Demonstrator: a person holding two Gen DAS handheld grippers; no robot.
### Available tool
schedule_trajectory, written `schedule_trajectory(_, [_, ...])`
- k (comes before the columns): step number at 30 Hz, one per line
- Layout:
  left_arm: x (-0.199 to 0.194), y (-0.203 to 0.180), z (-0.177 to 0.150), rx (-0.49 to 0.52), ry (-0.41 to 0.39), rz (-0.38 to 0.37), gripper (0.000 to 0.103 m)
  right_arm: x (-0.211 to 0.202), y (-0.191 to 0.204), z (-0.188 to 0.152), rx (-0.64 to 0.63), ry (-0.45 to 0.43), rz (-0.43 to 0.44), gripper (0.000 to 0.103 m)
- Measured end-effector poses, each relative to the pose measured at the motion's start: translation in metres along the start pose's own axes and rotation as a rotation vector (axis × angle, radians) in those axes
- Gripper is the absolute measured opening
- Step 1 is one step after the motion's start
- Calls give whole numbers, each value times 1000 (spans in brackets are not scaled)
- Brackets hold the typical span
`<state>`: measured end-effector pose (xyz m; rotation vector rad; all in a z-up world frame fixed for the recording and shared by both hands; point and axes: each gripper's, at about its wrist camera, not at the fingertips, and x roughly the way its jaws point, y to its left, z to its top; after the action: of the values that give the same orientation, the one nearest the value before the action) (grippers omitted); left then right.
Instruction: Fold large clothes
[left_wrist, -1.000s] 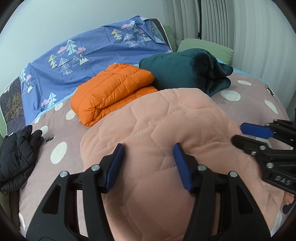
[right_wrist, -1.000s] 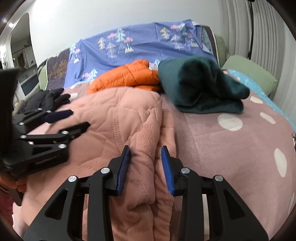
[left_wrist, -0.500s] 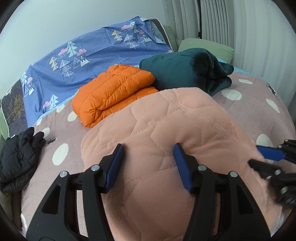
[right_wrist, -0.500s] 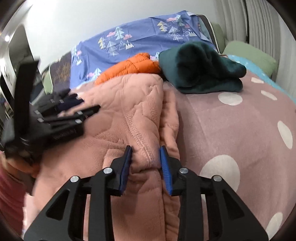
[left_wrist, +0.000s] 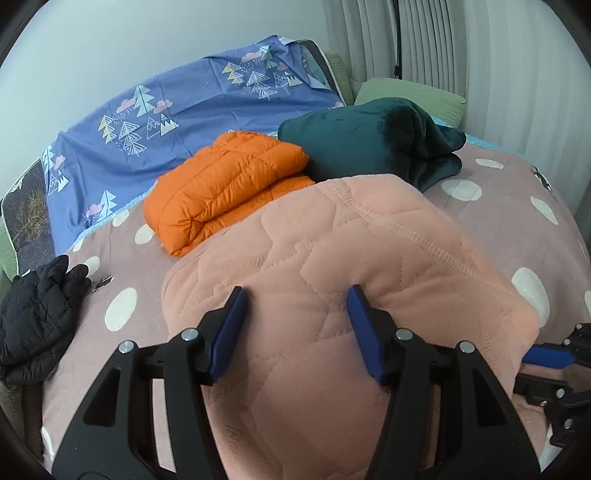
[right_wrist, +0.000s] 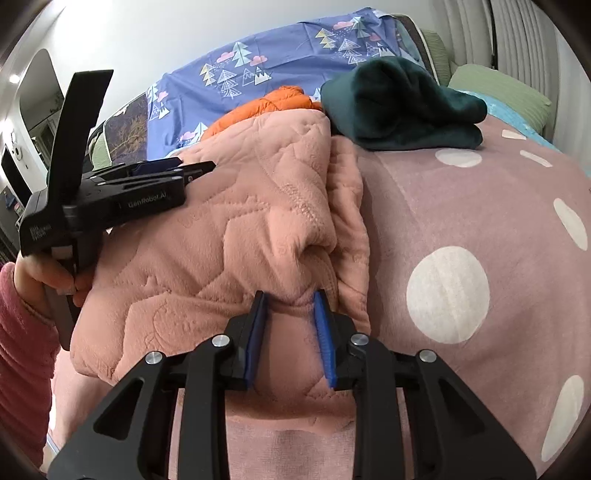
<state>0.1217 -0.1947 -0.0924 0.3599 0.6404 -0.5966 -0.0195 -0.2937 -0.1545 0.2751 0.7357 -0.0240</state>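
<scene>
I see the bed (left_wrist: 509, 192), under a pink dotted cover, carrying all the work. A blue tree-print sheet (left_wrist: 177, 129) lies along the far side. The peach fleece (left_wrist: 332, 258), the large garment in hand, sits bunched in the near middle of the bed, directly under both grippers. Beyond it, an orange jacket (left_wrist: 225, 184) and a dark green garment (left_wrist: 369, 144) lie folded and touching each other; I judge them finished pieces set clear of the working area. A black jacket (left_wrist: 33, 314) lies crumpled at the left edge, probably awaiting its turn. My left gripper (left_wrist: 293, 325) rests on the fleece with jaws spread over the top layer; whether the pads press in, I cannot tell. My right gripper (right_wrist: 290, 317) straddles a raised ridge at the fleece's right edge, and its jaws are closing on that fold, presumably to gather the edge for the next fold.
</scene>
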Motion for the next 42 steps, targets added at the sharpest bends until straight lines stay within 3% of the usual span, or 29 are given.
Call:
schedule_trajectory(8, [-4,-10,49,55,33,-52,61,-6,-3,-7,-6,-16,22,27])
schedule_trajectory(10, [3,-18,63,94,44,-58,68,-8,-4,-8,-12,-20,22,27])
schedule_trajectory(12, [24,-20,67,93,111,-74,74,-8,-5,-9,-12,-18,25,27])
schedule_trajectory(13, [49,-20,62,84,194,-84,76,-6,-6,-9,-12,-16,27,27])
schedule_trajectory(15, [76,-17,54,55,251,-86,82,-4,-6,-10,-9,-17,24,27])
schedule_trajectory(17, [82,-13,55,23,265,-105,83,-5,-5,-10,-6,-20,22,27])
schedule_trajectory(23, [69,-17,51,50,215,-54,83,-17,-11,-9,10,-21,68,31])
schedule_trajectory(27, [59,-22,51,54,185,-25,83,-38,-23,-8,85,-48,132,47])
schedule_trajectory(30, [55,-15,50,26,175,-38,83,-57,-35,-8,118,-112,73,52])
schedule_trajectory(35, [53,-11,49,10,168,-40,83,-49,-50,-17,193,-48,99,62])
schedule_trajectory(37, [51,-14,48,17,163,-28,83,-43,-50,-22,209,-21,130,74])
schedule_trajectory(42, [50,-14,47,18,158,-21,83,-30,-50,-23,240,11,177,83])
